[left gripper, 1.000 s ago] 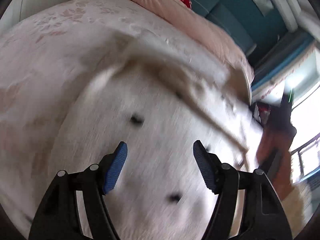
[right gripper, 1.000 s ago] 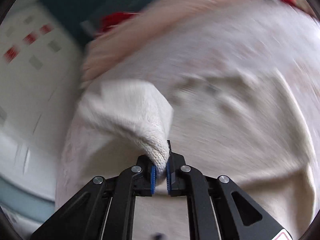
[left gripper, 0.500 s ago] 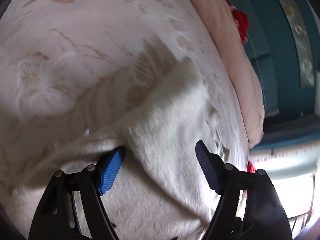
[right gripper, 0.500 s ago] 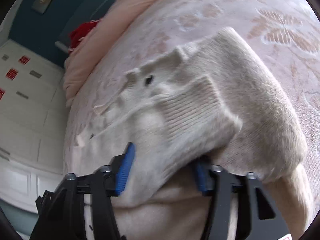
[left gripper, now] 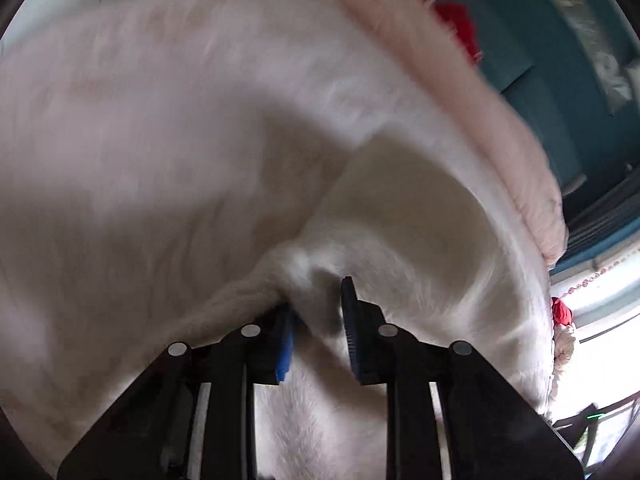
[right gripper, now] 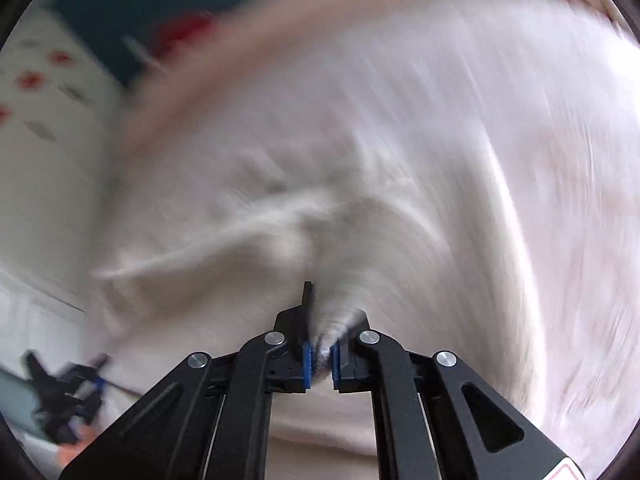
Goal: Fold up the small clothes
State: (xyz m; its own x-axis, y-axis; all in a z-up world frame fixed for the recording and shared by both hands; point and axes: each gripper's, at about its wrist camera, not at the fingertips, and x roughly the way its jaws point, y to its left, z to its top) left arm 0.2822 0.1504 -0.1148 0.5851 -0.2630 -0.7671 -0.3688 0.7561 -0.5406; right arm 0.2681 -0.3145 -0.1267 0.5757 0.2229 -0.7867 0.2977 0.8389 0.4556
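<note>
A small cream knitted sweater [left gripper: 400, 216] lies on a pale pink floral bedspread [left gripper: 140, 120]. My left gripper [left gripper: 316, 320] has its jaws narrowed around a bunched fold of the sweater, with the blue pads [left gripper: 285, 344] against the cloth. In the right wrist view the sweater [right gripper: 360, 240] is blurred by motion. My right gripper [right gripper: 320, 354] is shut on a ribbed edge of the sweater, pinched between its blue pads [right gripper: 306, 364].
A pink quilt [left gripper: 460, 80] lies rolled along the far side of the bed, with a red item [left gripper: 456, 20] and a teal headboard [left gripper: 560, 92] behind. A bright window [left gripper: 600, 340] is at right. White cupboards [right gripper: 48, 160] stand beyond the bed's left side.
Both grippers were open half a second ago. They have since closed on the sweater, and both views now blur with fast motion.
</note>
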